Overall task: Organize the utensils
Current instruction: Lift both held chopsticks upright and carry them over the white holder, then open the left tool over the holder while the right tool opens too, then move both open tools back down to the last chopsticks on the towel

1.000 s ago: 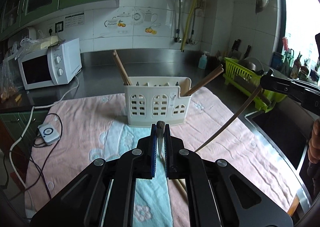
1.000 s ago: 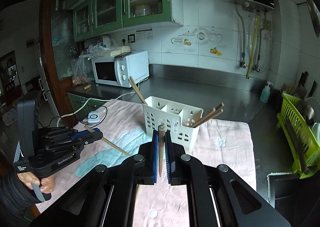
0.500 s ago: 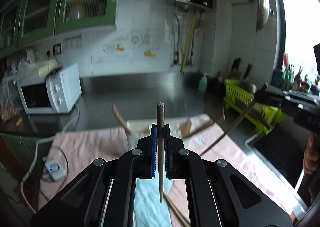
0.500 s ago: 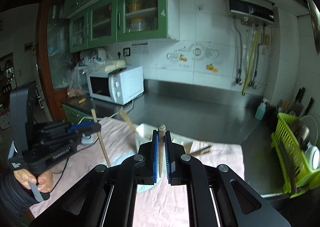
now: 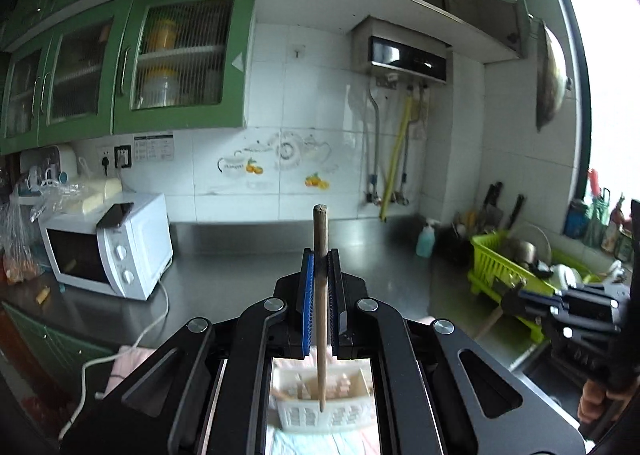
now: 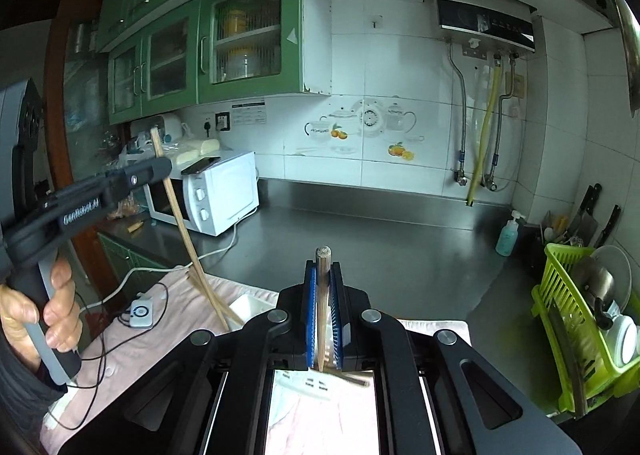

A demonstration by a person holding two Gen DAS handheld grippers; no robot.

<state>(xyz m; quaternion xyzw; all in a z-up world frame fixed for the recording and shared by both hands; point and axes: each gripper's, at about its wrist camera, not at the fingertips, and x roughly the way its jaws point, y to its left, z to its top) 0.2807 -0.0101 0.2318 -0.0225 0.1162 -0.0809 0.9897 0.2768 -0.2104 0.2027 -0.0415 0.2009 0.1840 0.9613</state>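
A: What does the left wrist view show?
B: The left gripper (image 5: 320, 267) is clamped on an upright chopstick (image 5: 321, 295), its tip above the white utensil holder (image 5: 324, 411) on the pink cloth (image 5: 128, 363).
A: And the right wrist view?
B: The right gripper (image 6: 323, 279) pinches its own chopstick (image 6: 322, 307). At left, a hand (image 6: 40, 315) holds the other gripper, its chopstick slanting down toward the holder.

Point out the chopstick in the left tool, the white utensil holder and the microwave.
chopstick (image 5: 320, 295), left wrist view, mid-shaft between the pads
white utensil holder (image 5: 304, 417), left wrist view, front wall
microwave (image 6: 236, 191), right wrist view, side panel
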